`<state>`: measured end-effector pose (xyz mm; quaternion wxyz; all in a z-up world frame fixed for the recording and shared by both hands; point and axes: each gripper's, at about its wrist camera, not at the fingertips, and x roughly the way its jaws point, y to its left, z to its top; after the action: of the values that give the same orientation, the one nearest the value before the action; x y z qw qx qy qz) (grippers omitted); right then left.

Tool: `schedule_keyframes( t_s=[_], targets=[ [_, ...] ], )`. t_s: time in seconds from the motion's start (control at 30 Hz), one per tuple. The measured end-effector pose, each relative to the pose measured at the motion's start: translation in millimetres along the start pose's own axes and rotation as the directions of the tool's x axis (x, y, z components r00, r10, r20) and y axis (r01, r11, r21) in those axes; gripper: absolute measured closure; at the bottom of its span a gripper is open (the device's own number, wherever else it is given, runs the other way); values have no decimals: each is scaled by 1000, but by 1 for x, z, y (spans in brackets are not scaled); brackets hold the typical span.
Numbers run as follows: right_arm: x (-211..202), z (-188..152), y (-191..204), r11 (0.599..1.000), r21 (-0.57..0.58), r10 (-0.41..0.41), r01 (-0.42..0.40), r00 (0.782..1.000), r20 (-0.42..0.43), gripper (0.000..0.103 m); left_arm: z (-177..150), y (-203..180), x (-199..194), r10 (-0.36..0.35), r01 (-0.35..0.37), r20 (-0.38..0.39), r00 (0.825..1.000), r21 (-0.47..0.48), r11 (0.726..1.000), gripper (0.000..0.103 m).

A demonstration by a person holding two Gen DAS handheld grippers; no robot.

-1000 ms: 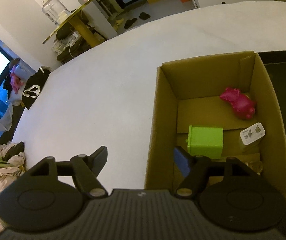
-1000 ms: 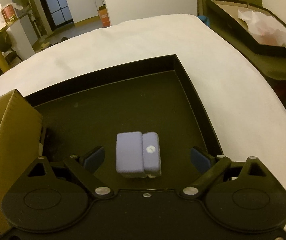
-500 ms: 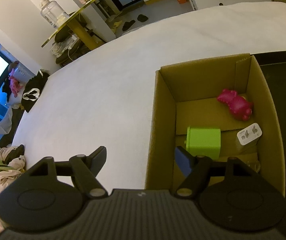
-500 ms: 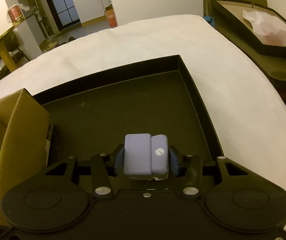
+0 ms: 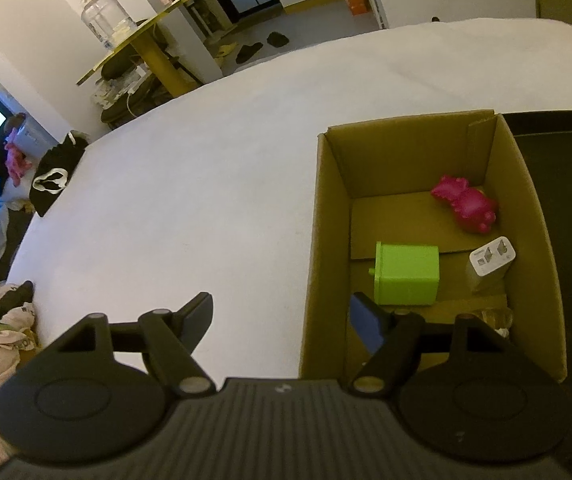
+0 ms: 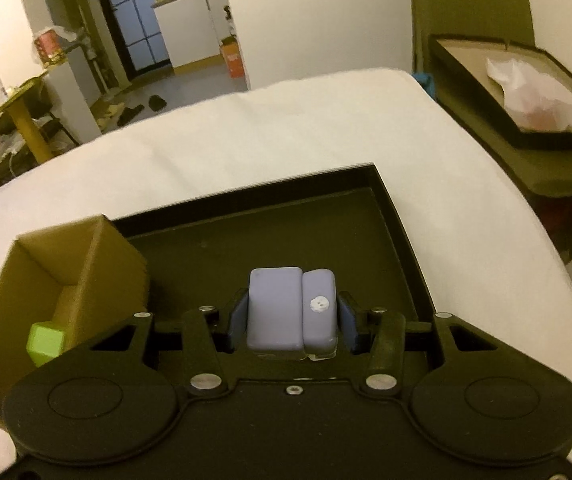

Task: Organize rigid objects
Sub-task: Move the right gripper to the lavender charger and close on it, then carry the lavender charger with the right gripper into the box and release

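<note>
My right gripper (image 6: pixel 290 316) is shut on a lavender block (image 6: pixel 289 312) and holds it lifted above the black tray (image 6: pixel 401 224). An open cardboard box (image 5: pixel 325 216) stands left of the tray; it also shows in the right wrist view (image 6: pixel 86 248). Inside it lie a green cube (image 5: pixel 407 274), a pink toy (image 5: pixel 465 204) and a white charger (image 5: pixel 491 260). The green cube also shows in the right wrist view (image 6: pixel 46 342). My left gripper (image 5: pixel 282 316) is open and empty, straddling the box's near left wall.
The box and tray rest on a white-covered table (image 5: pixel 186 200). A dark shallow box with white paper (image 6: pixel 525 96) stands to the right beyond the table. A yellow side table with a jar (image 5: pixel 126 44) stands far left.
My right gripper closed on the lavender block and lifted it off the tray floor. The left gripper has barely moved and stays open.
</note>
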<state>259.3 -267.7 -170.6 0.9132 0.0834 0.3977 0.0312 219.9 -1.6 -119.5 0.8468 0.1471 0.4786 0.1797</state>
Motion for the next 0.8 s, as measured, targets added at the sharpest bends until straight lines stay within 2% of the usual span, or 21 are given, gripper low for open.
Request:
schedule_keyframes(
  t_s=[0.3, 0.57, 0.8],
  targets=[
    [-17, 11, 31, 995, -80, 59, -55, 997, 48, 58, -6, 15, 4, -76, 76, -3, 997, -43, 996, 29],
    [-27, 22, 60, 987, -127, 107, -95, 990, 96, 58, -10, 29, 8, -164, 163, 1, 987, -96, 982, 29],
    [-25, 28, 91, 981, -162, 123, -108, 989, 84, 58, -15, 42, 14, -224, 222, -1, 975, -147, 964, 29]
  ],
)
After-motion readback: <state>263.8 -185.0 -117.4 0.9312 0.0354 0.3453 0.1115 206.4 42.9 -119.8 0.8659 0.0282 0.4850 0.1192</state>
